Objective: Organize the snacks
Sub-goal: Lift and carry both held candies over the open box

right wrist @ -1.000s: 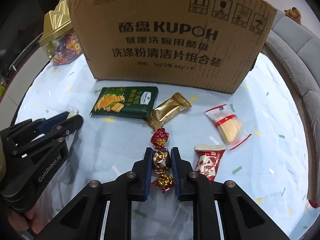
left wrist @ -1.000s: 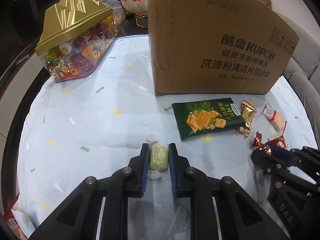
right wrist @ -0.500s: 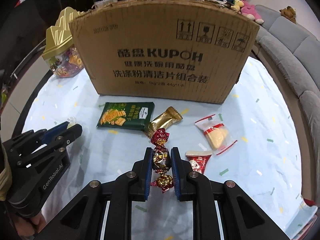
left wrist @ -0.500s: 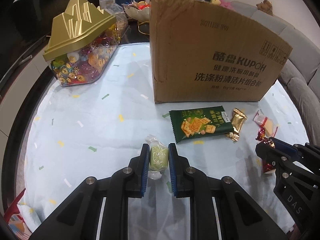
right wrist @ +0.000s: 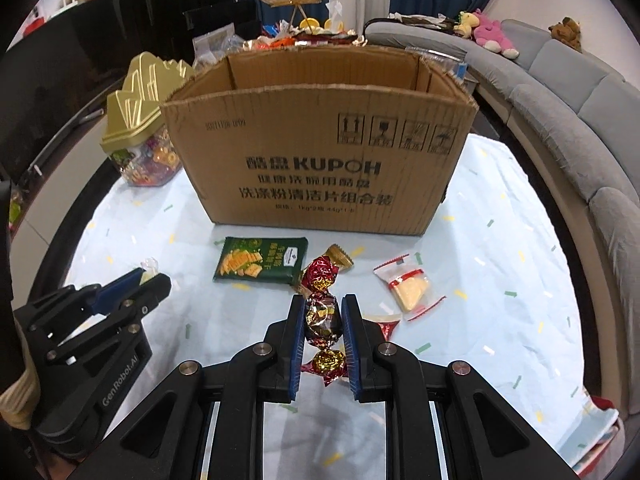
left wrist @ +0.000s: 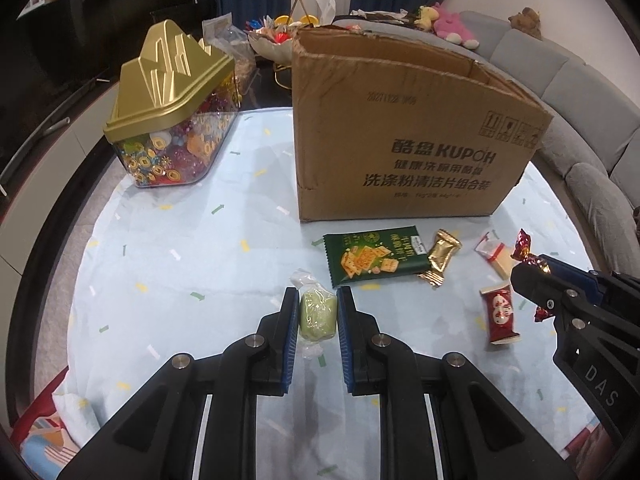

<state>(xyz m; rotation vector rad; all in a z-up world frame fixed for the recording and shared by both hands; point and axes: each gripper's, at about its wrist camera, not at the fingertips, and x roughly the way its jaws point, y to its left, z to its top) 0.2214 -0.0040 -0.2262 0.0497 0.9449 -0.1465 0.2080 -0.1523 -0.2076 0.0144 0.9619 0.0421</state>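
Confetti-print tablecloth [left wrist: 168, 248] bears cardboard box [left wrist: 400, 148], candy jar [left wrist: 172, 120], green cracker packet [left wrist: 376, 260]

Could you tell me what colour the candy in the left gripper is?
Pale green candy, in clear wrap; left wrist view.

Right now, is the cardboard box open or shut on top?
Open. The cardboard box stands upright and its bare inner walls show over the rim in the right wrist view.

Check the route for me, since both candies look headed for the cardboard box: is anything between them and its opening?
Only the brown cardboard box's own front wall; its top is open. The pale green wrapped candy and the red-and-gold foil candy must clear that wall. Nothing else visible intervenes.
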